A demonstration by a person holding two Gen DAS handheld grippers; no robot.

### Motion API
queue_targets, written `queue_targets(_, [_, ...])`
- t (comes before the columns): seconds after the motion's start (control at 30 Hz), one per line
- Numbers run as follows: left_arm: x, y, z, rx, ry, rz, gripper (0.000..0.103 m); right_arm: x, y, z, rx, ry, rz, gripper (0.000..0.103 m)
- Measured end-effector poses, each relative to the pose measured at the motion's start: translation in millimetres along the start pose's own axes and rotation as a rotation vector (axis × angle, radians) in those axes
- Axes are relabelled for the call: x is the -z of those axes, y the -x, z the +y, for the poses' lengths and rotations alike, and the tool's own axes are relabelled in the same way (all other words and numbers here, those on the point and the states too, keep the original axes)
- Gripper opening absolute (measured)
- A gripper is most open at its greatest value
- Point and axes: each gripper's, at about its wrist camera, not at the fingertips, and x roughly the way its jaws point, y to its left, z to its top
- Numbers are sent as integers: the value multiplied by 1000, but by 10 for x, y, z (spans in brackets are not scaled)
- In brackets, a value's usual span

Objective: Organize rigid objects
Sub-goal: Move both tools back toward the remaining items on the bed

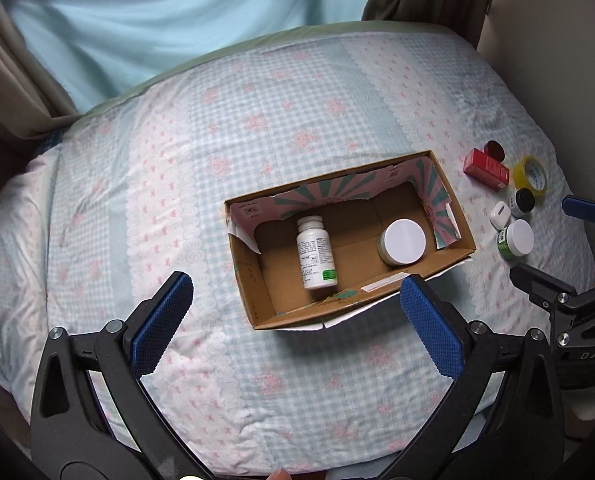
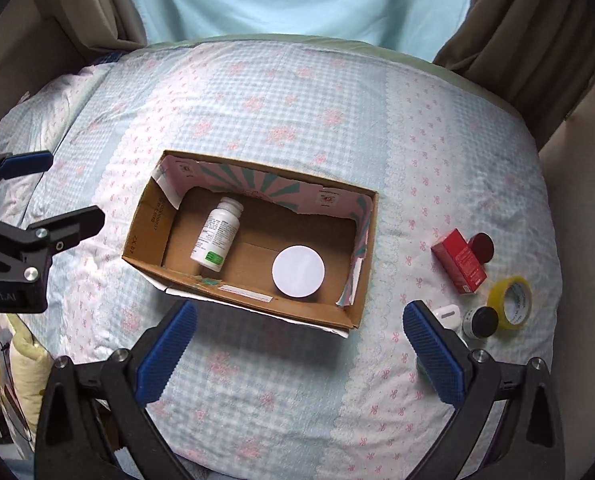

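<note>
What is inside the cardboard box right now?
Inside the cardboard box: a white pill bottle lying on its side and a white-lidded jar standing upright. The floor under them is hidden.

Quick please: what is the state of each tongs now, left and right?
Left tongs: open, holding nothing.
Right tongs: open, holding nothing.

A cardboard box (image 2: 145, 236) on the bed holds a lying white bottle (image 2: 217, 240) and upright white-lidded jar (image 2: 297, 271).
</note>
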Motion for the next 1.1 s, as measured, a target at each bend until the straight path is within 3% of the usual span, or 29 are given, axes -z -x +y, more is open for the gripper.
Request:
queue_targets(0.23, [123,412,-419,49,10,-63,103,335,518,-681,67,-210,-32,103])
queue_targets(0.43, [106,541,-1016,61,-3,-92,103,585,801,-1418,143,-282,-73,103])
queue_targets(0.57, [120,503,-1510,46,11,-95,103,667,820,-1939,132,-292,-75,103])
queue_targets(0.8, [126,187,-2361,25,70,-47,103,644,478,-2720,90,-269,-40,103])
queue_targets(1.1, [196,-564,-3240,63,136,22,103,584,-482,-3389,55,-286,61,103])
